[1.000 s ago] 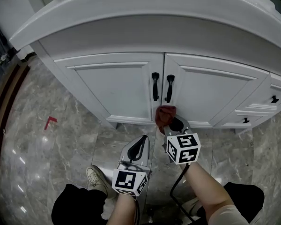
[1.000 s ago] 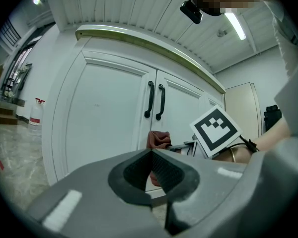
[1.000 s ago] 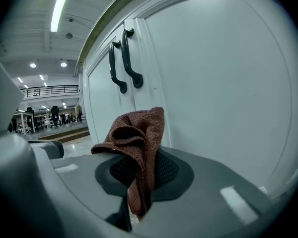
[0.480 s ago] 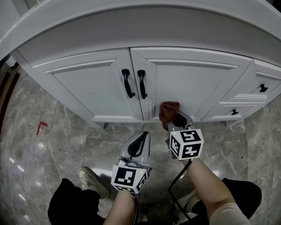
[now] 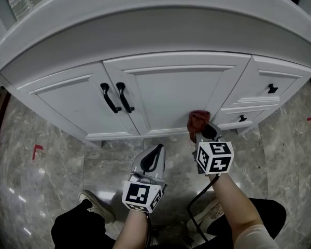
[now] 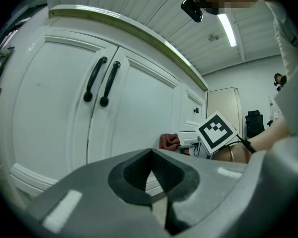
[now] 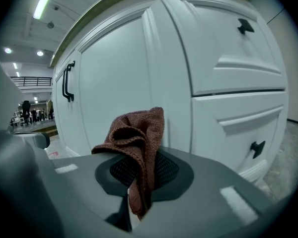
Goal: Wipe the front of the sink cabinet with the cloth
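One white sink cabinet, two doors and side drawers, standing on a marble floor. The right tongs are pinching the red-brown cloth at the right door's lower right corner, beside the lower drawer. A second ago the cloth sat under the black door handles. The left tongs are pressed together, empty and off the cabinet.

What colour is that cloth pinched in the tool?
The cloth is reddish brown, clearest in the right gripper view.
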`<state>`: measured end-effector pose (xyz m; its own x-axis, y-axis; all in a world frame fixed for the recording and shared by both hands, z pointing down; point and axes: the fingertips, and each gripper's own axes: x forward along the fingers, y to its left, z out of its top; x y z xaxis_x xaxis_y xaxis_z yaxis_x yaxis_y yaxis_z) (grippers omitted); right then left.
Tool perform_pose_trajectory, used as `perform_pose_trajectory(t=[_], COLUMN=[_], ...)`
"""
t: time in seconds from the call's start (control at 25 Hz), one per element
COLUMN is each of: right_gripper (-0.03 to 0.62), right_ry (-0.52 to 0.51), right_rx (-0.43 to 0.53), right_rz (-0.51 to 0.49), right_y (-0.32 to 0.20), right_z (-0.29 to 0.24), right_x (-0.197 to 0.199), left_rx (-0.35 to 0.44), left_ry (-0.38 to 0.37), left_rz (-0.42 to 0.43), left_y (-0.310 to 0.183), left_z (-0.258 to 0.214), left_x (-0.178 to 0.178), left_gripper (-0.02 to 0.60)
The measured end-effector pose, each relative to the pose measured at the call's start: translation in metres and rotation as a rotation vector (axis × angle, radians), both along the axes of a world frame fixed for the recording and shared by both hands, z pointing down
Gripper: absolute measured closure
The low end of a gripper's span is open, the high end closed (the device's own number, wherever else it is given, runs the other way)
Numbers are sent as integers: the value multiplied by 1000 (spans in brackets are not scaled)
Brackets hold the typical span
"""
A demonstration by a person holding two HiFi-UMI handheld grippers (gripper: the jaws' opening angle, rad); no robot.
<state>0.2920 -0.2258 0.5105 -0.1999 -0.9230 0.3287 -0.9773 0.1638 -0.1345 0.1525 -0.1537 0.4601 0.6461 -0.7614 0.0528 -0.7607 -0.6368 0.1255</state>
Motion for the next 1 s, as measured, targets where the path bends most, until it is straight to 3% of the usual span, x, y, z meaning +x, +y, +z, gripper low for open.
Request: perform_pose_trajectory(t=[0.28,0.4,0.56,0.84,1.0], right_gripper=[514,514,514,514,514], right_ry=[9,-13,-32,-119,-132], right_rx=[-21,-43,-64,-108,-120], right_rz=[98,111,26,-100,-165], right_y=[16,23,20,6,1], right_z=[4,12,31,65,75], right_x=[45,45,-1,-107,-155], left_rx=[5,10,3,18,-10], left_ry=[5,-6,-47,-114,-73], left_rz=[48,56,28,-93,-138], left_y=[3,8,12,-1,0], left_z=[-2,1,15,29,32], left_x=[29,31,10,-64,-96], left_gripper=[580,580,580,580,580])
